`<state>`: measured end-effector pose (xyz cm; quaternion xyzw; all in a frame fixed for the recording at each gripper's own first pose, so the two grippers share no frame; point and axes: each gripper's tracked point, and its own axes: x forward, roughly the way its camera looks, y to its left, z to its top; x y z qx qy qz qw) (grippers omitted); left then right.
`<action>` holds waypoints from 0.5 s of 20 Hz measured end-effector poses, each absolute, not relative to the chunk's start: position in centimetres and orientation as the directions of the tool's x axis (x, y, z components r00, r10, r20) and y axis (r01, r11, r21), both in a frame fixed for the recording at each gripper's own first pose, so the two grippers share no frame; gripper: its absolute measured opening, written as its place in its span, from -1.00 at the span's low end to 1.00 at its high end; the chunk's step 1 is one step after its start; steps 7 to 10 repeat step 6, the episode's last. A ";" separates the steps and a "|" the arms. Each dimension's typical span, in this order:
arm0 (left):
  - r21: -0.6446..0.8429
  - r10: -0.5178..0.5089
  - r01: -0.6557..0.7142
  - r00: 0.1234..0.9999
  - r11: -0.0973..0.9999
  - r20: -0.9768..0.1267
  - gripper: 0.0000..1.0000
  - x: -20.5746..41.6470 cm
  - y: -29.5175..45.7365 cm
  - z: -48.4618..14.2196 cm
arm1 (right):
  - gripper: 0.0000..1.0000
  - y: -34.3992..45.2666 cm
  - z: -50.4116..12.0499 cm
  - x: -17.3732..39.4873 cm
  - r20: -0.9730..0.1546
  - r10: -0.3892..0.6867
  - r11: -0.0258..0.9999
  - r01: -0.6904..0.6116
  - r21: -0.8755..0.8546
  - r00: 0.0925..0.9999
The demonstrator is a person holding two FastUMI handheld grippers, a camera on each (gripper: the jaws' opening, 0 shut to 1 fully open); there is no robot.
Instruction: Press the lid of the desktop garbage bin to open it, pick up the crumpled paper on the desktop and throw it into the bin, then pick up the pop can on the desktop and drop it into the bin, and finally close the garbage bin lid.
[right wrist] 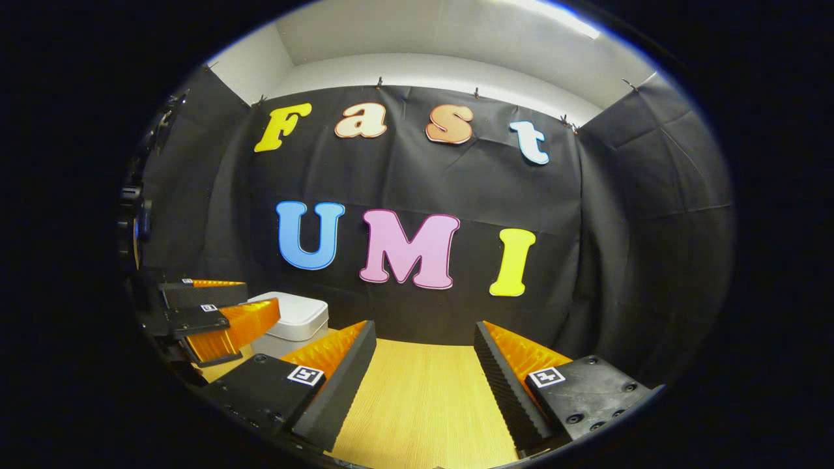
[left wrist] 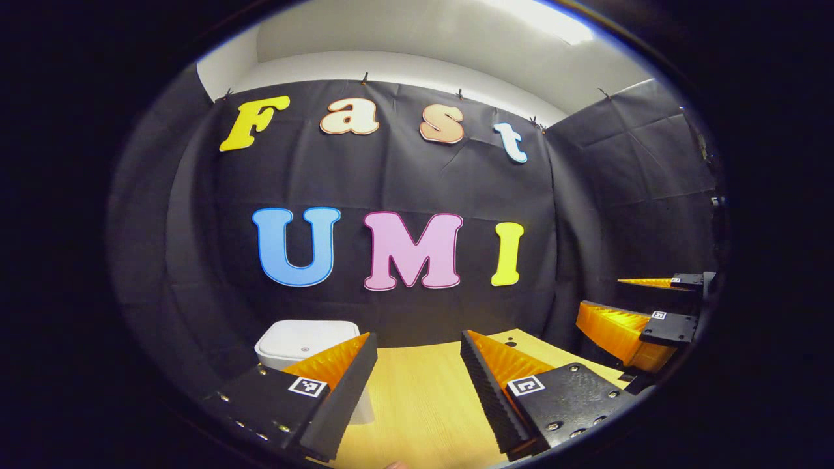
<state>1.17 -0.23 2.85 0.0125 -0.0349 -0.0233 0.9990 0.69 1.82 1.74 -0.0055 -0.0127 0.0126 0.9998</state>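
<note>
Black cloth walling is recorded on the far and side faces of the booth, with a pale wall and ceiling above it and a light wood-grain tabletop [right wrist: 423, 397] below. One white, rounded-square plastic desktop garbage bin [left wrist: 306, 340] is entered at the far left of the tabletop, close against the cloth; its flat lid is seen down, so the pressing step is judged not yet done. In the left gripper view the bin is partly hidden behind the near left finger. The left gripper [left wrist: 417, 381] is held level above the table with its jaws spread wide and nothing between them; in the right gripper view it [right wrist: 215, 309] is seen just in front of the bin, a placing judged to suit a push on the lid. The right gripper [right wrist: 423, 378] is likewise held parted and empty over bare wood, judged to be kept in reserve for the pickups; in the left gripper view it [left wrist: 642, 306] is noted at the far right edge. Crumpled paper and pop can cannot be located from these views. Writing: no brand is legible on the bin, only a small round mark on its lid; each gripper finger carries a square black-and-white coded tag, without readable text.
</note>
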 end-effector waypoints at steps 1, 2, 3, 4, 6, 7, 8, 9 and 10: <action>0.037 -0.043 0.040 0.995 0.998 0.086 0.71 1.1 0.1 3.5 | 0.95 1.7 2.0 1.0 0.028 0.024 1.000 -0.023 -0.003 0.999; 0.051 -0.038 0.033 0.994 0.998 0.102 0.71 1.2 0.4 3.9 | 0.96 1.5 2.1 1.3 0.025 0.020 1.000 -0.020 -0.001 0.999; 0.062 -0.023 0.017 0.995 0.998 0.097 0.71 1.2 0.8 3.9 | 0.96 1.5 2.1 1.6 0.010 0.026 1.000 -0.026 0.002 1.000; 0.058 -0.014 0.009 0.995 0.998 0.098 0.71 1.3 0.9 4.0 | 0.95 1.7 2.3 1.7 0.013 0.035 0.999 -0.036 0.007 0.999; 0.034 -0.037 0.033 0.993 0.999 0.112 0.71 1.4 0.0 4.2 | 0.95 0.9 3.3 2.2 0.035 0.026 1.000 -0.026 -0.003 0.999; 0.034 -0.037 0.033 0.993 0.999 0.112 0.71 1.4 0.0 4.2 | 0.95 0.9 3.3 2.2 0.035 0.026 1.000 -0.026 -0.003 0.999; 0.034 -0.037 0.033 0.993 0.999 0.112 0.71 1.4 0.0 4.2 | 0.95 0.9 3.3 2.2 0.035 0.026 1.000 -0.026 -0.003 0.999; 0.034 -0.037 0.033 0.993 0.999 0.112 0.71 1.4 0.0 4.2 | 0.95 0.9 3.3 2.2 0.035 0.026 1.000 -0.026 -0.003 0.999; 0.034 -0.037 0.033 0.993 0.999 0.112 0.71 1.4 0.0 4.2 | 0.95 0.9 3.3 2.2 0.035 0.026 1.000 -0.026 -0.003 0.999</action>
